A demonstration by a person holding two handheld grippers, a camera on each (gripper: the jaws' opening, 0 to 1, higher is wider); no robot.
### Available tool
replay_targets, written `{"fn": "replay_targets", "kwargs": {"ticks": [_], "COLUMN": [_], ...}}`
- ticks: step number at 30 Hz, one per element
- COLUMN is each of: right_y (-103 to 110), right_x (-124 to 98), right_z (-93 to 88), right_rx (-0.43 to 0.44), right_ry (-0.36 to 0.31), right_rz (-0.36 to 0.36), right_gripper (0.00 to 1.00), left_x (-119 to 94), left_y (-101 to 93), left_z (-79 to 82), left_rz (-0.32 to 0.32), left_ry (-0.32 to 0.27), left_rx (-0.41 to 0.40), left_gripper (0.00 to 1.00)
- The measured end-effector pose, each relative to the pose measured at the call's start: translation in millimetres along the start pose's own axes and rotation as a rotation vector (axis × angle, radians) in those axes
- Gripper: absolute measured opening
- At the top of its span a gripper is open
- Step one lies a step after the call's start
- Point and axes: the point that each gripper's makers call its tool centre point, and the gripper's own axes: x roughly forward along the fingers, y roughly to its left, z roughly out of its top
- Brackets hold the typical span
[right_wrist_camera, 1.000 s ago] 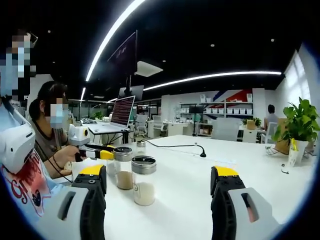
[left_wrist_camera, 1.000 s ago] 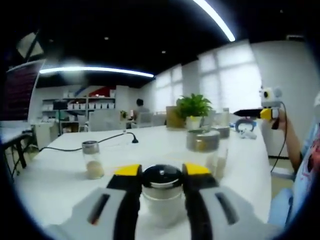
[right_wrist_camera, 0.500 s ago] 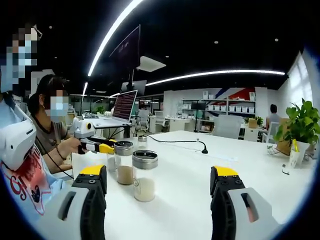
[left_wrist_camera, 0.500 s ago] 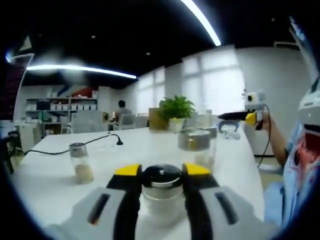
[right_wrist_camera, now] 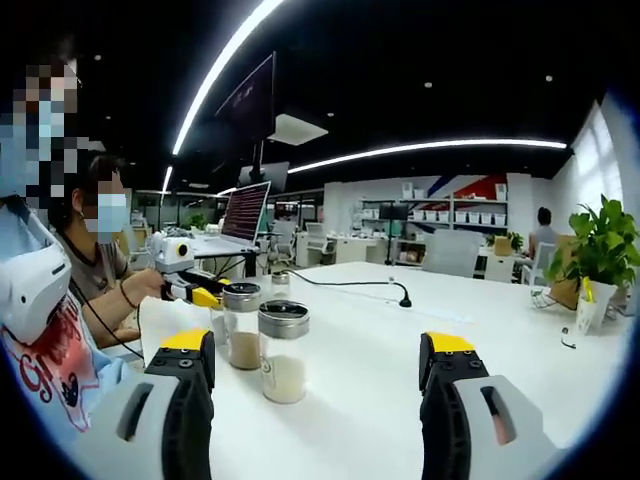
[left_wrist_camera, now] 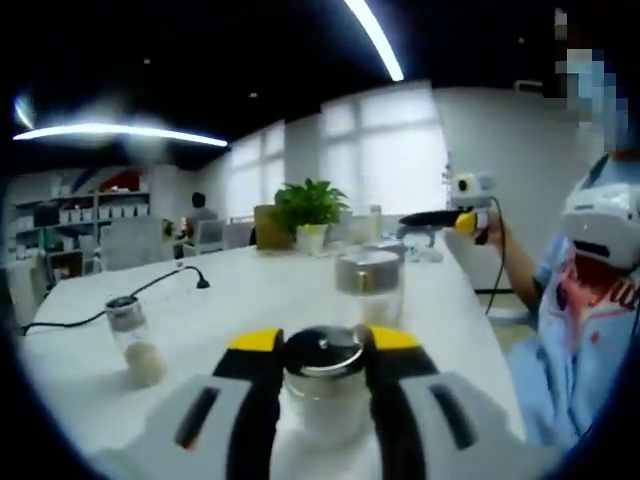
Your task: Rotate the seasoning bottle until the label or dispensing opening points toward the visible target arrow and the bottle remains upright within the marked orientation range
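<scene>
Left gripper view: left gripper (left_wrist_camera: 322, 375) clamped on bottle (left_wrist_camera: 322, 385), upright on table (left_wrist_camera: 260, 290). No arrow visible; risk of over-turning or tipping against second bottle (left_wrist_camera: 368, 285) nearby.

Right gripper view: right gripper (right_wrist_camera: 315, 365) jaws apart, empty, behind two bottles (right_wrist_camera: 265, 345).

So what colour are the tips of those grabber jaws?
Yellow, on black jaws; clearest on the right gripper in the right gripper view.

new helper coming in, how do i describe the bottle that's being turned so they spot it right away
On the white table, find the left claw with yellow tips. The bottle is the clear glass one clamped between its jaws, with a shiny dark metal cap; the other bottles nearby stand free.
</scene>
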Motion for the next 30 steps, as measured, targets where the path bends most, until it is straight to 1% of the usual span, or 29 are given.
{"fn": "replay_targets", "kwargs": {"ticks": [4,11,15,17,18,23,26,28,29,30], "right_y": [1.2,-3.4,-3.0,-3.1,-3.4,-5.5,-2.2,-1.9,-2.1,-2.7], "right_x": [0.2,-3.8,-4.1,-4.4,-4.5,-4.4,-3.1,-3.5,-3.9,-4.5], "right_z": [-0.4,2.5,1.7,2.3,2.6,2.5,2.8,4.5,4.9,5.3], "right_rx": [0.011,0.005,0.003,0.002,0.001,0.006,0.02,0.01,0.008,0.006], "right_ry": [-0.003,-0.012,-0.008,-0.01,-0.01,-0.01,-0.012,-0.015,-0.016,-0.017], "right_rz": [0.011,-0.006,-0.006,-0.007,-0.008,-0.017,0.0,-0.004,-0.006,-0.008], "right_gripper": [0.87,0.87,0.87,0.87,0.87,0.87,0.87,0.87,0.87,0.87], "left_x": [0.6,1.7,1.2,1.3,0.8,-0.1,-0.2,0.1,0.3,0.3], "left_y": [-0.2,-2.1,-3.7,-4.4,-3.6,-4.2,-5.4,-6.3,-6.8,-6.0], "left_z": [0.5,-0.2,-0.9,-0.9,-1.0,-0.9,-0.6,-0.6,-1.4,-3.7], "left_rz": [-0.038,-0.093,-0.121,-0.126,-0.129,-0.154,-0.168,-0.166,-0.159,-0.148], "left_ry": [-0.009,0.029,0.04,0.04,0.036,0.019,0.011,0.008,0.015,0.031], "left_rx": [-0.008,0.003,0.009,0.022,0.01,-0.003,0.01,0.015,0.024,0.041], "left_gripper": [0.33,0.33,0.33,0.33,0.33,0.33,0.34,0.34,0.35,0.38]}}
